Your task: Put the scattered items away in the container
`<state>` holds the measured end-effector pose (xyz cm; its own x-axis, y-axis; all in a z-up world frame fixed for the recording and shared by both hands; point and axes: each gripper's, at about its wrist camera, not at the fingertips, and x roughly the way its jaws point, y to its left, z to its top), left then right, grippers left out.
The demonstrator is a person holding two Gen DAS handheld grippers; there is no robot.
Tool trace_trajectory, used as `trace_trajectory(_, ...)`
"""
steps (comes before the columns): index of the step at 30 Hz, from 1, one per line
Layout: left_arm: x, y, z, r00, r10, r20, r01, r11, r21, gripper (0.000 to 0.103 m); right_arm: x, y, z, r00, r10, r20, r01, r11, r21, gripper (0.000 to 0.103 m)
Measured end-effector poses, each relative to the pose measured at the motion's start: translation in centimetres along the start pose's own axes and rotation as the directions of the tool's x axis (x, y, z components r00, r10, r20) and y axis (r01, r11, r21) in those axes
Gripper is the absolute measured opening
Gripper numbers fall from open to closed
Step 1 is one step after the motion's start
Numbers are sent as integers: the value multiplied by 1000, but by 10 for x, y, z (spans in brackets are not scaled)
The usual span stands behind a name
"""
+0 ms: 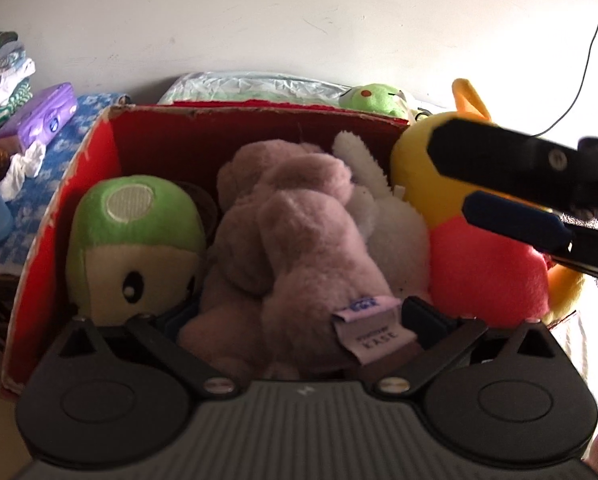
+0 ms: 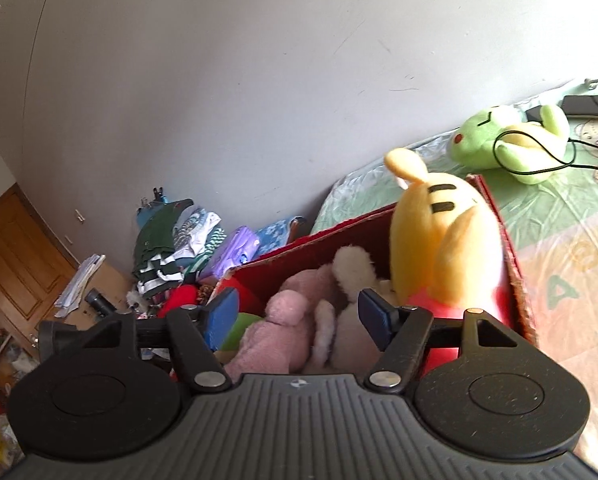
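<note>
Pink plush (image 1: 299, 248) right under your left gripper (image 1: 291, 316), lying in the red box (image 1: 59, 208) | both tongs gaping, gripping nothing | right gripper (image 2: 299, 312) hovering beside yellow plush (image 2: 443, 248) | you're mid-release | next: fetch the green frog plush (image 2: 511, 148) waiting outside on the bed.

Plush toys (image 1: 299, 240) crowd the red box (image 1: 99, 152) to its rim, leaving only overhead room.
</note>
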<state>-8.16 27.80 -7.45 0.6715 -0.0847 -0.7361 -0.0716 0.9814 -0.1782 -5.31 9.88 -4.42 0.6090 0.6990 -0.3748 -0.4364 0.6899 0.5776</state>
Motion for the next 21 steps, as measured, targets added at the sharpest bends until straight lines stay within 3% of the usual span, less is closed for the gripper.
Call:
trace_trajectory(7, -18, -7, 1, 1000, 26, -15, -26, 1000, 1, 102, -14, -1, -5, 1000, -8, 28, 8, 1000, 0, 69)
trace_trajectory(14, -41, -12, -4, 995, 98, 12, -99, 995, 23, 103, -28, 4, -14, 1000, 3, 24, -4, 1000, 26, 69)
trace_trajectory(21, -56, -14, -11, 985, 168, 34, -168, 986, -4, 103, -43, 19, -25, 999, -46, 17, 47, 998, -50, 74)
